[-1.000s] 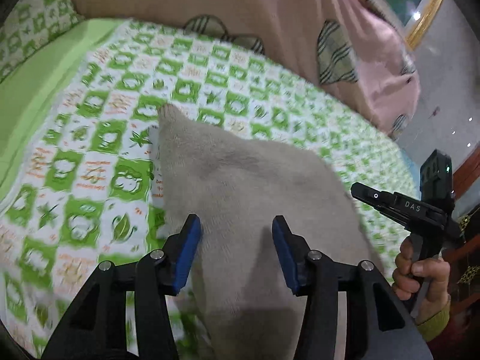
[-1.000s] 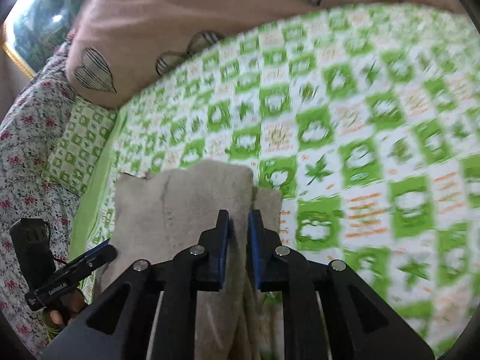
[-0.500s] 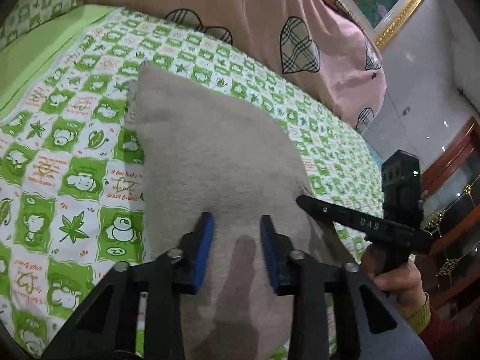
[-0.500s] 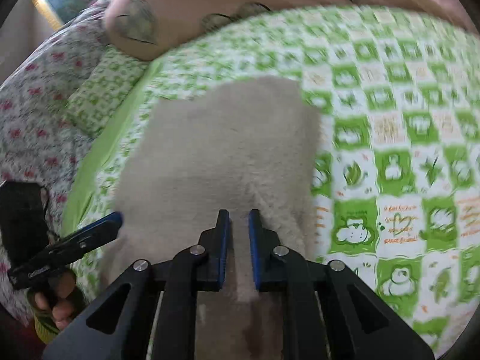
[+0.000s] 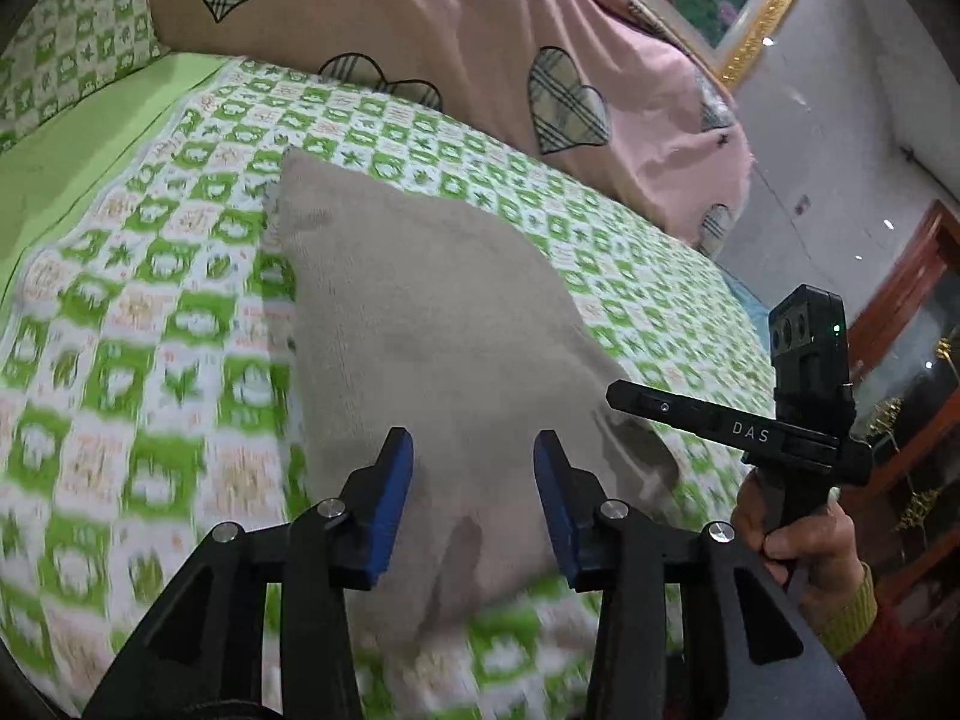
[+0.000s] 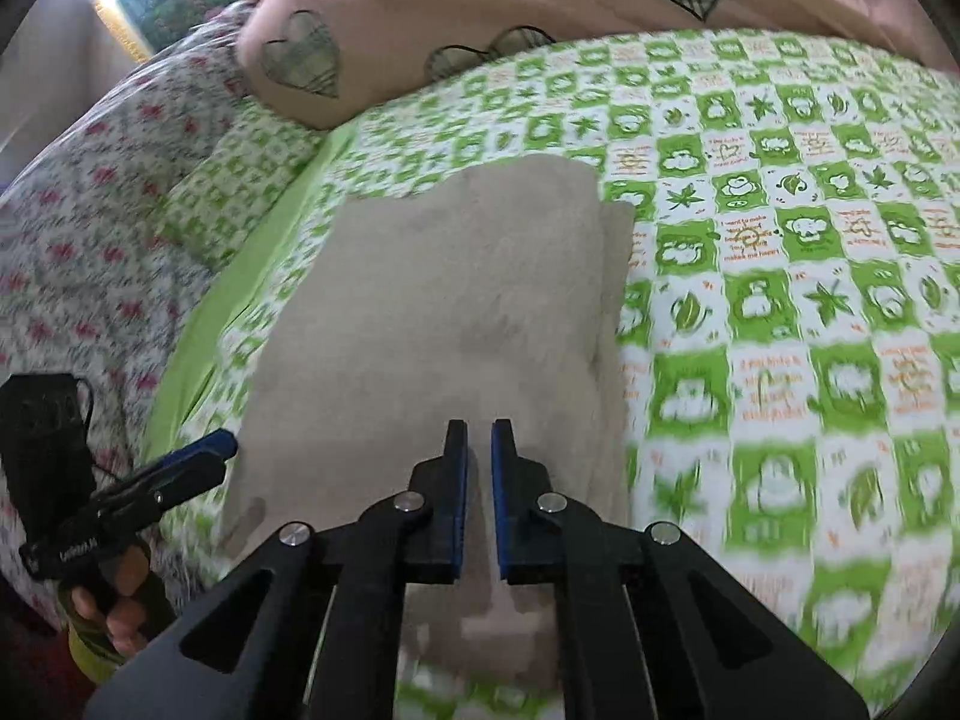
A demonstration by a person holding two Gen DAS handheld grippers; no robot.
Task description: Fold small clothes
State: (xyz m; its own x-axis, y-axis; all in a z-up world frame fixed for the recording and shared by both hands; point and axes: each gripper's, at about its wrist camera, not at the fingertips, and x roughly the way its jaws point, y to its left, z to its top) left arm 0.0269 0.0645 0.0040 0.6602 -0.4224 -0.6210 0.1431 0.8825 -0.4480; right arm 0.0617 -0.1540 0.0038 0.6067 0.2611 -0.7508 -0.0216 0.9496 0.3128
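1. The beige garment (image 5: 432, 324) lies folded on the green checked bedspread (image 5: 150, 300); left gripper (image 5: 474, 492) is opening above it, empty.
2. Right gripper (image 6: 477, 498) is closed, holding nothing; press edges flat before re-gripping.

Bedroom, bed sheet (image 5: 180, 312), pink quilt (image 5: 456, 42)

The folded garment (image 5: 420, 324) lay on the checked bedsheet (image 5: 150, 312), with the quilt (image 5: 468, 42) heaped behind it. A pillow (image 6: 234, 180) sat at the sheet's far left edge, before the quilt.
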